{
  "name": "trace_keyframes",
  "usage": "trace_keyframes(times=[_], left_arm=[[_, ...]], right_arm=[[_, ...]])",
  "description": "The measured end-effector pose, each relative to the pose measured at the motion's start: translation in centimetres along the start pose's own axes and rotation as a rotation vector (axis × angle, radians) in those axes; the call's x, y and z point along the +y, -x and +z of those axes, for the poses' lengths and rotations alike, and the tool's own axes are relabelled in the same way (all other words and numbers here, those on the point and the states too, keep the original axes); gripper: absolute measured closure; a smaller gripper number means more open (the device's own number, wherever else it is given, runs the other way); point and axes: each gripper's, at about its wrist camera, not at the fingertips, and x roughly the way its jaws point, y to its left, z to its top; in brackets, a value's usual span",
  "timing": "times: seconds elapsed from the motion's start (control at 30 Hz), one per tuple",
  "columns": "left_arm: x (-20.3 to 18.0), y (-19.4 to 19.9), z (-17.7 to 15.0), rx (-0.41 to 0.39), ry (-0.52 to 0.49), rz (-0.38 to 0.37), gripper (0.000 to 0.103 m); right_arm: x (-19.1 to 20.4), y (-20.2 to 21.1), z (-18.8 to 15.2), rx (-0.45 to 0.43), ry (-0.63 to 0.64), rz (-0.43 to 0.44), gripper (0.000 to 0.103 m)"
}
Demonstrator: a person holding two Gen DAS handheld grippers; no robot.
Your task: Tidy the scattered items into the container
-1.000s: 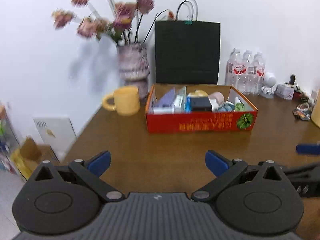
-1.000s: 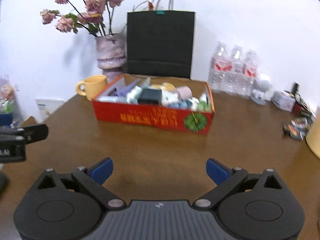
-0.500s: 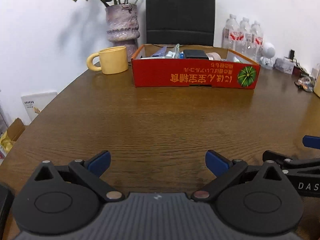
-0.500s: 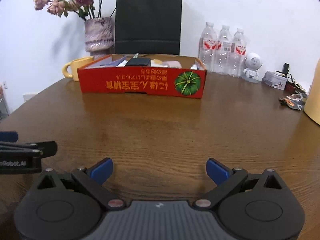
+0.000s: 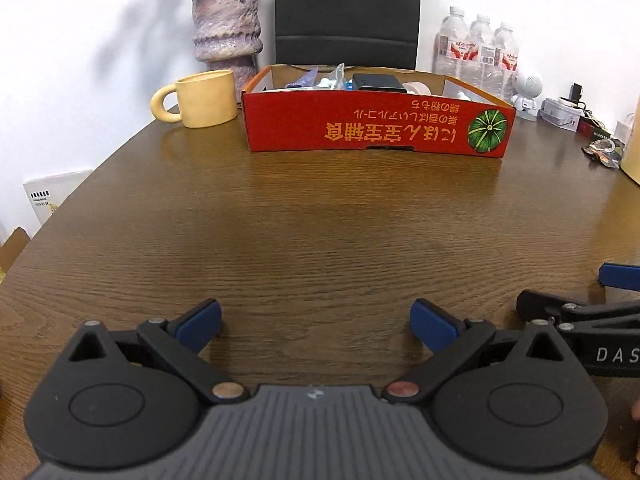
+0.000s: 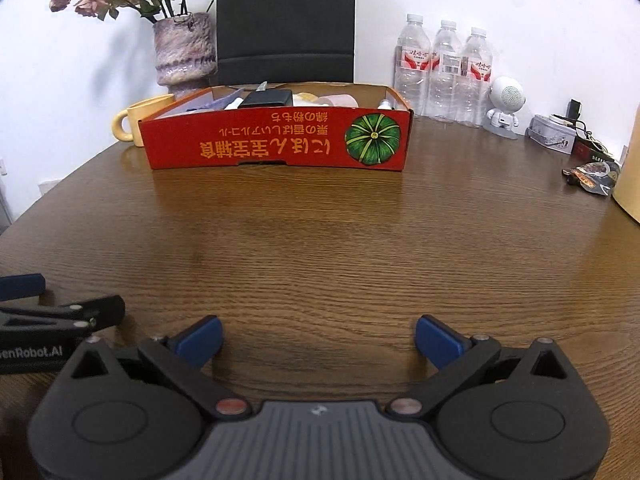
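Observation:
A shallow red cardboard box with yellow lettering and a green pumpkin print stands at the far middle of the brown table. Several small items lie inside it, among them a black case; most are hidden by the front wall. My left gripper rests low over the near table edge, open, nothing between its blue pads. My right gripper sits beside it, open and empty too. Part of the right gripper shows at the left wrist view's right edge.
Left of the box stand a yellow mug and a purple vase with flowers. A black paper bag is behind. Water bottles, a white robot figure and small clutter occupy the far right.
Both grippers have dropped lower and settled near the table surface, so the box is now seen from the side. Both stayed open and empty.

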Motion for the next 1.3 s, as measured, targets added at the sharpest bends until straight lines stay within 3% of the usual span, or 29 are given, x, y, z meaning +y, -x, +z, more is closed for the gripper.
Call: trace_keyframes(times=[1.3], left_arm=[[0.11, -0.01, 0.02, 0.002, 0.006, -0.006, 0.000]], right_arm=[[0.08, -0.33, 0.66, 0.001, 0.008, 0.009, 0.000]])
